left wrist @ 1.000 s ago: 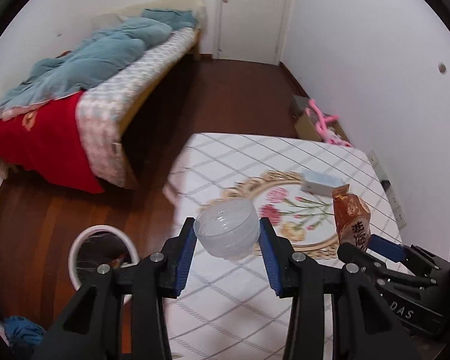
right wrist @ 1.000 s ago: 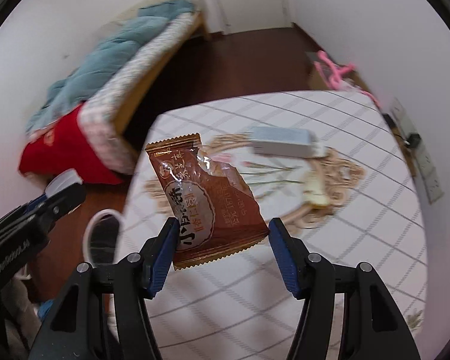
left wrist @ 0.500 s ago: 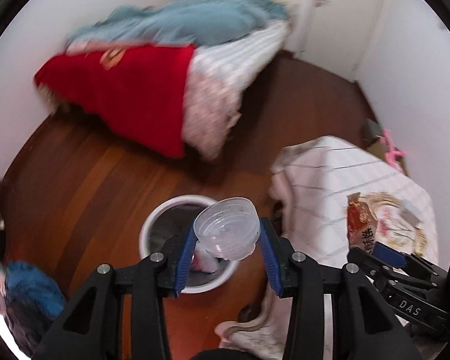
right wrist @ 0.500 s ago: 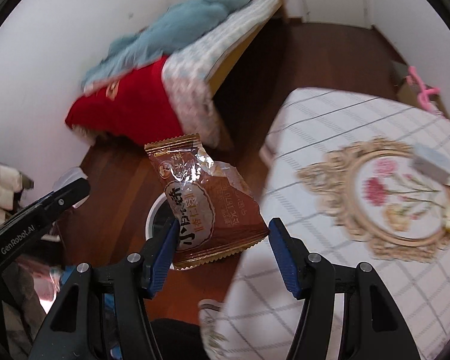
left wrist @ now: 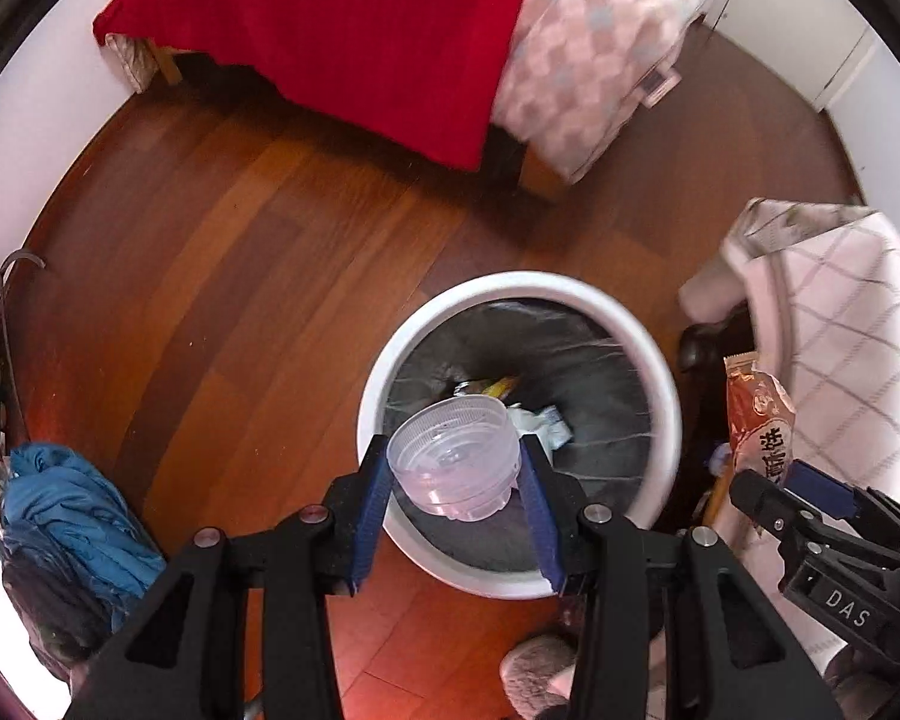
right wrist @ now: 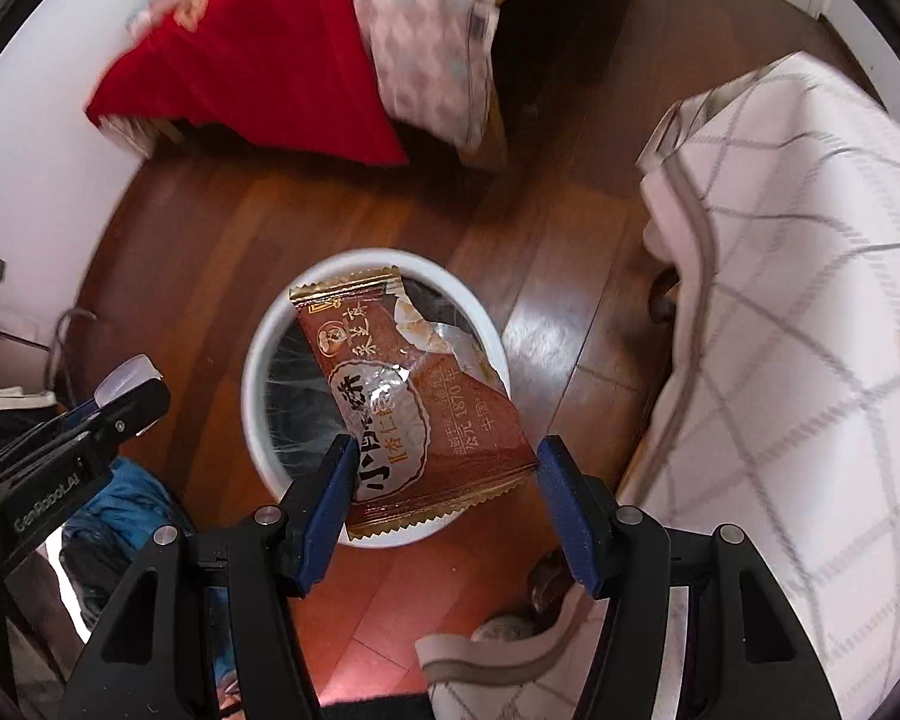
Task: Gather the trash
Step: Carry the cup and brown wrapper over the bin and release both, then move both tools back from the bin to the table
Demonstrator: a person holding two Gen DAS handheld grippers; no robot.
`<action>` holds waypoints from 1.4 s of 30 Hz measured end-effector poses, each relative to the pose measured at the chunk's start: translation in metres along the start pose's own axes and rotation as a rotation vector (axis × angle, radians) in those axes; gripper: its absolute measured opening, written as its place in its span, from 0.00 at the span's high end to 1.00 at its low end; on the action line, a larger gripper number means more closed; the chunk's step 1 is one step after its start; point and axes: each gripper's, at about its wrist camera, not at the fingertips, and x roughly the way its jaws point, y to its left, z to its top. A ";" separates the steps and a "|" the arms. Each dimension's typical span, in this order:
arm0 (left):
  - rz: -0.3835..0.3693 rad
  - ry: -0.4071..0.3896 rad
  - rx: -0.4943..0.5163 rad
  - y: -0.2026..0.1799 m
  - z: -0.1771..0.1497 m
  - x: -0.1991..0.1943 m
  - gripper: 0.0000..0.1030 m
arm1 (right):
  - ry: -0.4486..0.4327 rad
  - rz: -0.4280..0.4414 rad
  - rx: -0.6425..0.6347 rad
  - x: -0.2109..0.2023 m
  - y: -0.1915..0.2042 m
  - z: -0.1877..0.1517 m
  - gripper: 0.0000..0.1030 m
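Note:
My left gripper (left wrist: pixel 455 468) is shut on a clear plastic cup (left wrist: pixel 455 461), held above the white round bin (left wrist: pixel 378 384) with a dark liner and some trash inside. In the right wrist view my right gripper (right wrist: pixel 444 474) is shut on a brown snack wrapper (right wrist: pixel 414 408), which hangs over the same bin (right wrist: pixel 258 360). The wrapper (left wrist: pixel 759 414) and the right gripper's blue fingertips (left wrist: pixel 816 483) also show at the right of the left wrist view. The left gripper's fingers (right wrist: pixel 120 402) with the cup's rim appear at the left of the right wrist view.
A bed with a red blanket (left wrist: pixel 354 36) stands beyond the bin on the wooden floor (left wrist: pixel 210 276). The table's checked cloth (right wrist: pixel 798 276) hangs at the right. A blue cloth bundle (left wrist: pixel 60 498) lies at the left. Slippers (right wrist: pixel 498 654) are near the bottom.
Both grippers swung from over the table down and left to above the bin, each still holding its item. The views now look steeply down at the floor.

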 end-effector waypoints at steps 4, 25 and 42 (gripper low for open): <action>-0.022 0.049 -0.008 0.003 0.012 0.028 0.63 | 0.059 -0.030 0.010 0.038 -0.002 0.011 0.39; 0.001 0.041 -0.107 0.039 0.002 0.015 0.00 | 0.053 0.005 -0.038 0.057 0.004 0.033 0.00; 0.060 -0.061 -0.069 0.027 -0.052 -0.051 0.00 | -0.051 -0.082 -0.080 -0.023 0.012 -0.017 0.00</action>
